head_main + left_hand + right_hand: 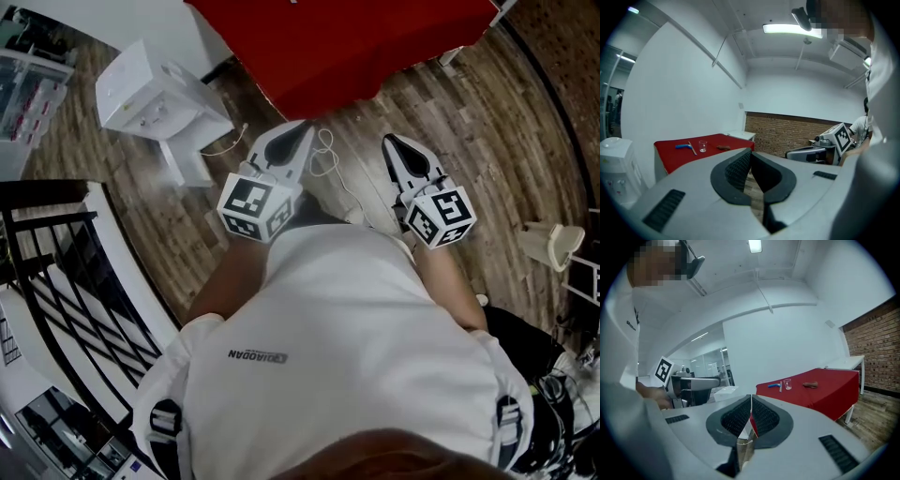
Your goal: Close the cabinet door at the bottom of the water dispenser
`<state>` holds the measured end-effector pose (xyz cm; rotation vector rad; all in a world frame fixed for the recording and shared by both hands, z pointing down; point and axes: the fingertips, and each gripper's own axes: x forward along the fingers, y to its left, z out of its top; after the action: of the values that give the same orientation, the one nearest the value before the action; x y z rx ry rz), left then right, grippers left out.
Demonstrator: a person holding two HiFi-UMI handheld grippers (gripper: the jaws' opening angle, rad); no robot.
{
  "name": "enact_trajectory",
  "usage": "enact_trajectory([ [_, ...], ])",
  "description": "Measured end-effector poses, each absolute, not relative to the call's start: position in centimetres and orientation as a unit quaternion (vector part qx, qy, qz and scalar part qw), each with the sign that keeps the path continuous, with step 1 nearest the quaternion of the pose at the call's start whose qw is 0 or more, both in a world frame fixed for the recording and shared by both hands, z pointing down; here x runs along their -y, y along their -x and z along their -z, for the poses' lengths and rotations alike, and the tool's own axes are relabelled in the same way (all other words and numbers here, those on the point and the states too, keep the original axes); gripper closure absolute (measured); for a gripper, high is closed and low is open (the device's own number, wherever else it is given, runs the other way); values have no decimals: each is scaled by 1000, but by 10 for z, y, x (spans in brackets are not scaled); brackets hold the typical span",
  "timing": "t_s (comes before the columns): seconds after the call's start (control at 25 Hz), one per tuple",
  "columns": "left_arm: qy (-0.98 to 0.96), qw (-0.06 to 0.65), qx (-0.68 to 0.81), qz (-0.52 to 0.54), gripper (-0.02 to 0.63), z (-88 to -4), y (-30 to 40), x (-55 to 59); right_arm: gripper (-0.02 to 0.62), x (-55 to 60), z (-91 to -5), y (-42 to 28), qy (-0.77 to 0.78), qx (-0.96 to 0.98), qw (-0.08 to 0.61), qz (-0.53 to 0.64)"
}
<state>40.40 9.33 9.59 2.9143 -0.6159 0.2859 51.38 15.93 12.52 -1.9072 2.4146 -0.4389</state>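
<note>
The red tabletop [347, 47] lies right of the water dispenser [155, 94], whose bottom cabinet door [192, 161] looks ajar. Left tool [304, 129] and right tool [390, 142], both shut and empty, sit well right of the dispenser. Approach first, then push the door's free edge squarely.

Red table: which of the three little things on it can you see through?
The small clear glass cup, standing between the blue tool and the brown lump; those two are solid-coloured.
</note>
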Motion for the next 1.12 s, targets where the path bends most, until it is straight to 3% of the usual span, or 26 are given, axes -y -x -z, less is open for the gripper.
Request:
enact_trajectory([
  [0.56, -957, 73, 273, -67, 611, -88, -329, -66, 572, -122, -107, -453, 569, -815, -6, 113],
  [1.12, -949, 80, 303, -45, 611, -72, -215, -48, 572, -96, -84, -332, 528, -843, -33, 98],
])
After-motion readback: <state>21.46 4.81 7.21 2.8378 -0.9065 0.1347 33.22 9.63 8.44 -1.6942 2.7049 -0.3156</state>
